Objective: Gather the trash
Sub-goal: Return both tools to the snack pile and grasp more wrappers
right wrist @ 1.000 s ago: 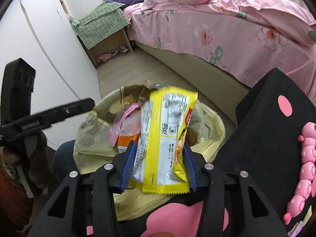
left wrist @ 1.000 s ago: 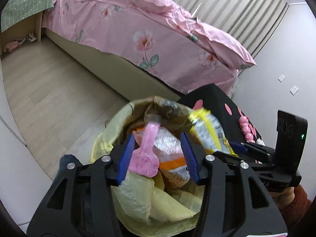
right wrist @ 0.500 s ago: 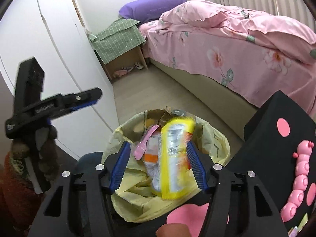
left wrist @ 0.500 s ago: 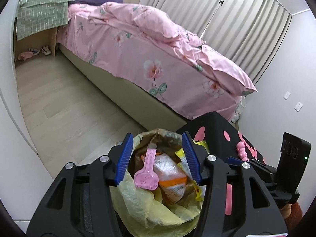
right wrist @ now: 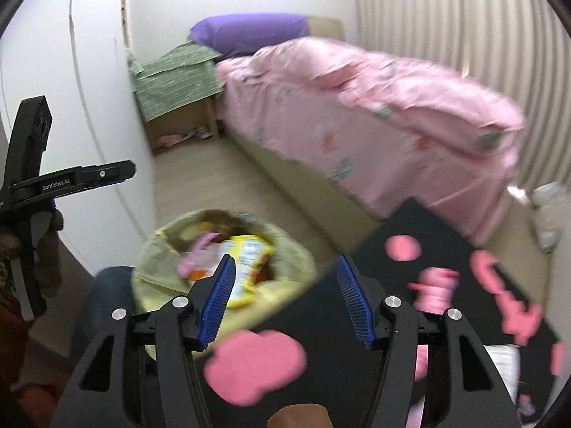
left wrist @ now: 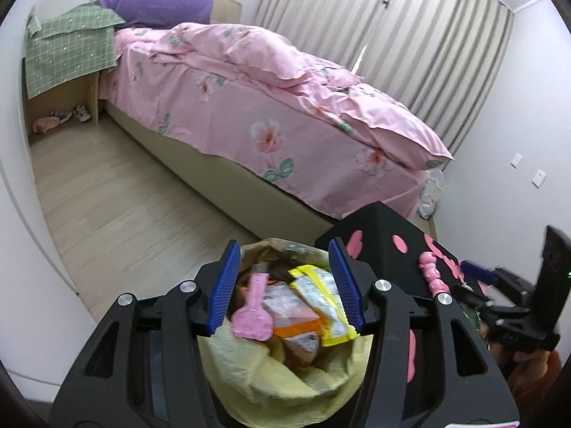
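Note:
A trash bin lined with a yellow bag (left wrist: 274,381) stands on the floor below my left gripper (left wrist: 285,290). In it lie a pink flat toy piece (left wrist: 255,315), a clear and orange wrapper (left wrist: 292,319) and a yellow snack wrapper (left wrist: 326,305). My left gripper is open and empty above the bin. My right gripper (right wrist: 285,299) is open and empty, raised over the edge of a black table with pink shapes (right wrist: 360,260). The bin (right wrist: 171,278) and the yellow wrapper (right wrist: 246,253) show blurred to its left.
A bed with a pink floral cover (left wrist: 271,114) fills the far side. A green-covered bedside stand (left wrist: 67,60) sits at the back left. A white wardrobe (right wrist: 71,107) is on the left. A pink toy (left wrist: 433,276) lies on the black table. A crumpled white bag (left wrist: 430,192) lies by the wall.
My right gripper let go of the yellow wrapper, which now lies in the bin, and lifted away to the right over the black table. My left gripper rose higher above the bin.

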